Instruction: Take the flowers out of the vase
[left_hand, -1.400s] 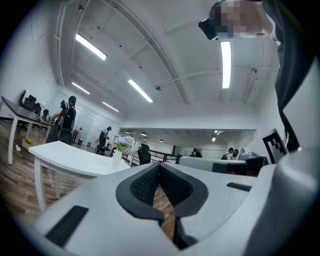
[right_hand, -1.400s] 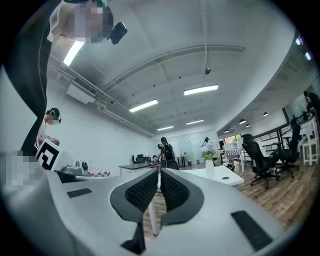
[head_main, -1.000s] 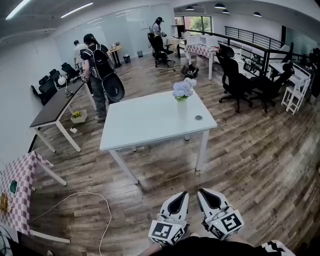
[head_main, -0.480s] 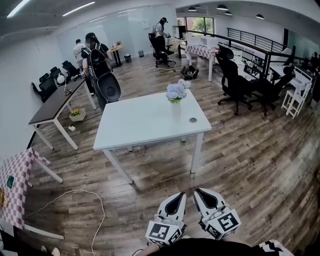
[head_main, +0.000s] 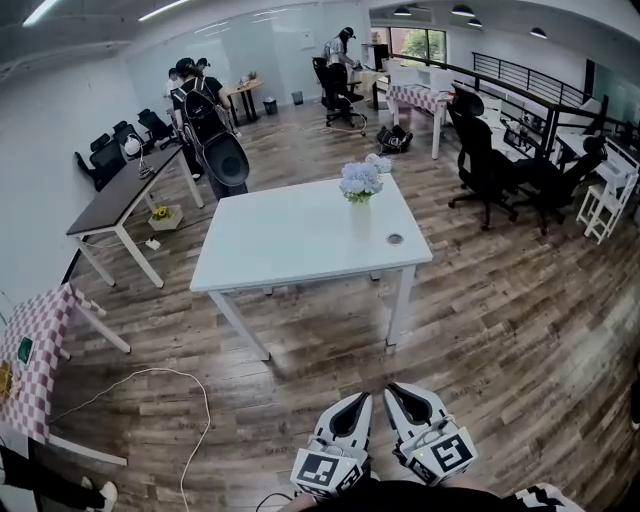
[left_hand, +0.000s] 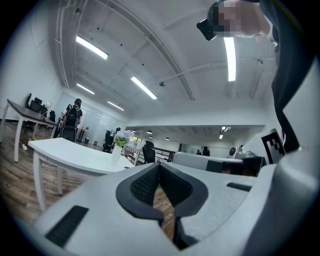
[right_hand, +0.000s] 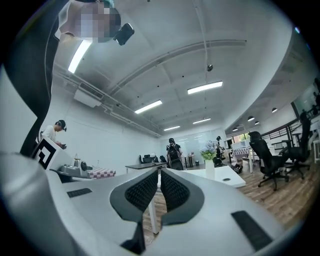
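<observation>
Jaws: clenched empty on left gripper (head_main: 360, 398) and right gripper (head_main: 397, 390) alike. Hung side by side at the near edge, over the wooden floor (head_main: 480, 330), well apart from the white surface (head_main: 290, 245). Stood upright in the white vase (head_main: 360, 218), toward the surface's far right edge: the flowers (head_main: 363, 178). Lay just near-right of the vase: a small round disc (head_main: 395, 239). Beyond the far left corner: a person (head_main: 205, 110) with a backpack.

Ahead of your left hand-held gripper (head_main: 361, 399) and right hand-held gripper (head_main: 394, 391), open floor (head_main: 330, 335) runs to the bench (head_main: 290, 250). On its far right part stand the vase (head_main: 361, 218) and a small disc (head_main: 395, 239); a cable (head_main: 160, 370) loops on the floor to your left.
</observation>
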